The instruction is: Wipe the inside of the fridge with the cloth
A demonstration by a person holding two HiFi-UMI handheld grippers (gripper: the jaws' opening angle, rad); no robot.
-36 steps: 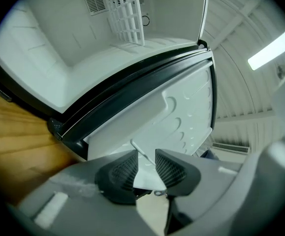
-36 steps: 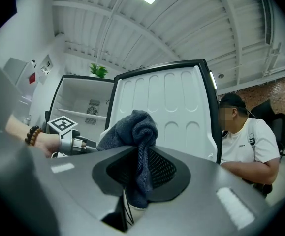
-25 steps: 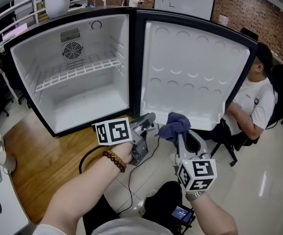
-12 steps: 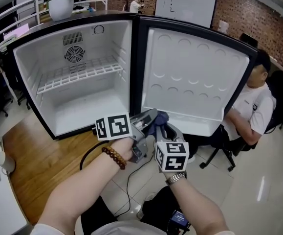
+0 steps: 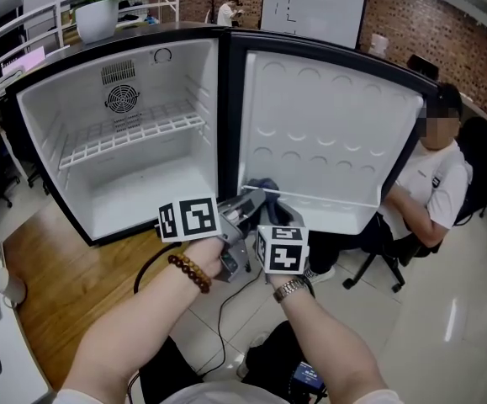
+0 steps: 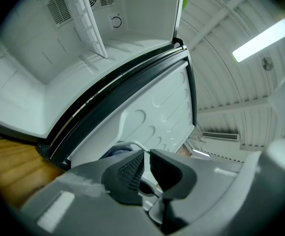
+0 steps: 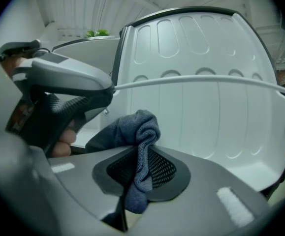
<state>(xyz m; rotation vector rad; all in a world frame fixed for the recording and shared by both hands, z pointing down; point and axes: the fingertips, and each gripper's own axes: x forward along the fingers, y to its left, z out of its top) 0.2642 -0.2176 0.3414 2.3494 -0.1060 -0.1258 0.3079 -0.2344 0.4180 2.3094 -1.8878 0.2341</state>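
Observation:
The small fridge (image 5: 134,183) stands open, its white door (image 5: 327,124) swung to the right. My right gripper (image 5: 270,209) is shut on a blue-grey cloth (image 5: 264,186), which bunches above the pads (image 7: 162,170) in the right gripper view, where the cloth (image 7: 132,129) hangs in front of the door's inner face (image 7: 206,107). My left gripper (image 5: 258,195) is right beside it, at the left end of the door's thin white rail (image 5: 327,200). Its jaws stand nearly together on that rail (image 6: 125,144), and a bit of cloth (image 6: 113,151) shows beyond the left gripper (image 6: 146,156).
A wire shelf (image 5: 134,129) crosses the fridge interior under a fan grille (image 5: 119,99). A potted plant (image 5: 98,11) stands on top. A person in a white shirt (image 5: 428,183) sits on a chair just right of the door. A black cable (image 5: 155,263) lies on the floor.
My right gripper has carried the cloth left and forward, from the open floor side to just beside the left gripper at the door's lower rail. The left gripper has stayed in place.

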